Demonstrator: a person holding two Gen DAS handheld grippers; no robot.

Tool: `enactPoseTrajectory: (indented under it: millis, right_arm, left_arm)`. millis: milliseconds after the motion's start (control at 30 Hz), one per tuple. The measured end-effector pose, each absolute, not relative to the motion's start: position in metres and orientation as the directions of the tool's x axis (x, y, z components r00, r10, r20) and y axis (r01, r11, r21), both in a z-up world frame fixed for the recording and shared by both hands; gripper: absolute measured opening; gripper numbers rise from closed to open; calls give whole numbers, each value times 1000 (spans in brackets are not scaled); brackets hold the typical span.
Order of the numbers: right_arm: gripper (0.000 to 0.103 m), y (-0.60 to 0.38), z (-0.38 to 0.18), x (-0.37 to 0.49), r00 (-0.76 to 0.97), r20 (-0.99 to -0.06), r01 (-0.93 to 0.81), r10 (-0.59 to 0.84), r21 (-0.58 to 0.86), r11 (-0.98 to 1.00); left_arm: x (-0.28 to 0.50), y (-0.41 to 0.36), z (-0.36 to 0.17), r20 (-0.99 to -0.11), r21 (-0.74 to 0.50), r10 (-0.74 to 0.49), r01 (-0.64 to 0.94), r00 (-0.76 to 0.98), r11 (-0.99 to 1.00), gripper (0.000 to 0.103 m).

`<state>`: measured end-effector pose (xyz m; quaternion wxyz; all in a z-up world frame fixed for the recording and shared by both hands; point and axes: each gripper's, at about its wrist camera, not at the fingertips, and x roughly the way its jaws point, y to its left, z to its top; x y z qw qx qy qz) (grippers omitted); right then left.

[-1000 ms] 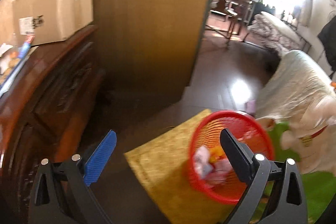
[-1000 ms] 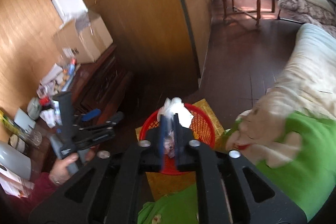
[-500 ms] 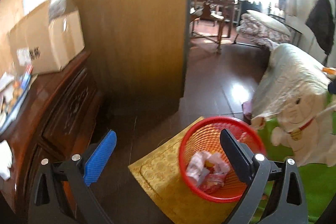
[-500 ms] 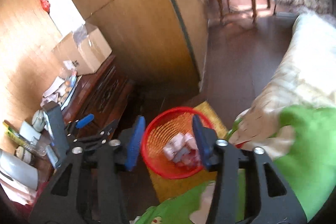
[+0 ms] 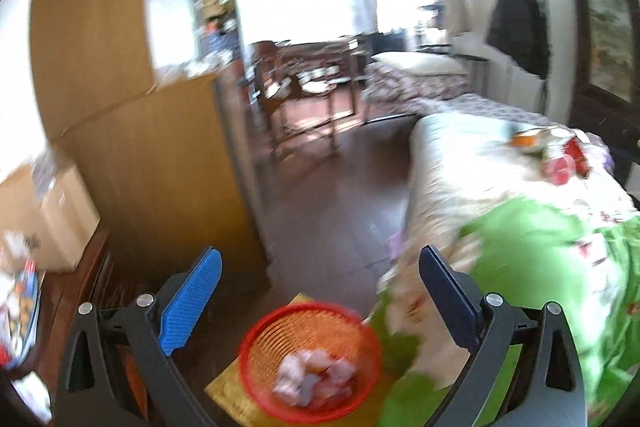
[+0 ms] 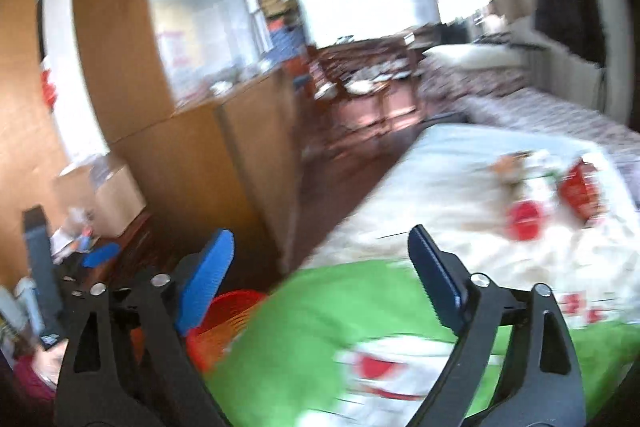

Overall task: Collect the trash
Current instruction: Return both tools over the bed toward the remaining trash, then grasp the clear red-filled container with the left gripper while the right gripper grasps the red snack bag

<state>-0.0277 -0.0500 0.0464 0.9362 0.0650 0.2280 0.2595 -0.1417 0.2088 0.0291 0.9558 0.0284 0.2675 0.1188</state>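
A red mesh waste basket [image 5: 310, 359] stands on a yellow mat on the floor, with crumpled wrappers [image 5: 314, 377] inside; its rim also shows in the right wrist view [image 6: 224, 323]. My left gripper [image 5: 316, 295] is open and empty above the basket. My right gripper [image 6: 320, 275] is open and empty over the green blanket [image 6: 320, 339]. Red and orange trash items [image 6: 536, 199] lie on the white bed cover at the far right; they also show in the left wrist view [image 5: 556, 155]. Both views are blurred.
A tall wooden cabinet [image 5: 160, 179] stands left of the basket. A dark sideboard with a cardboard box [image 5: 52, 211] is at far left. The bed with the white cover [image 5: 460, 179] fills the right. The left gripper shows in the right wrist view [image 6: 44, 267].
My right gripper opened and let the wrapper fall into the basket, then swung right over the bed. Both views tilted up and turned toward the bed.
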Motion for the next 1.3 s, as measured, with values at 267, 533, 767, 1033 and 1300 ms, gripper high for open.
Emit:
enactPoseTrajectory:
  millis: [267,533,767,1033,1300]
  right_arm:
    - [92,-167,34,1,876,-396,-188,273,241,952]
    - [92,-245,0,50,850,-504,35,152,342,939]
    - [92,-287,-33,65,839,-496,145,223,599,787]
    - [92,-288,-34,61,863,-459,140,211,619,773]
    - [92,-275,-27,59,865,-457,103,207,564,819]
  left_arm:
    - [-77,98,39,-534,128,31,45,845,991,97]
    - [14,20,10,-639,20,-140,198,757,980,97]
    - [88,-47,-11,-698,-50,-237,284,676,958,97]
    - [156,-108,-32,-728,-105,-318,360,608,927,97]
    - [187,-80,-64,-764,-120,-253,254,594,960,74]
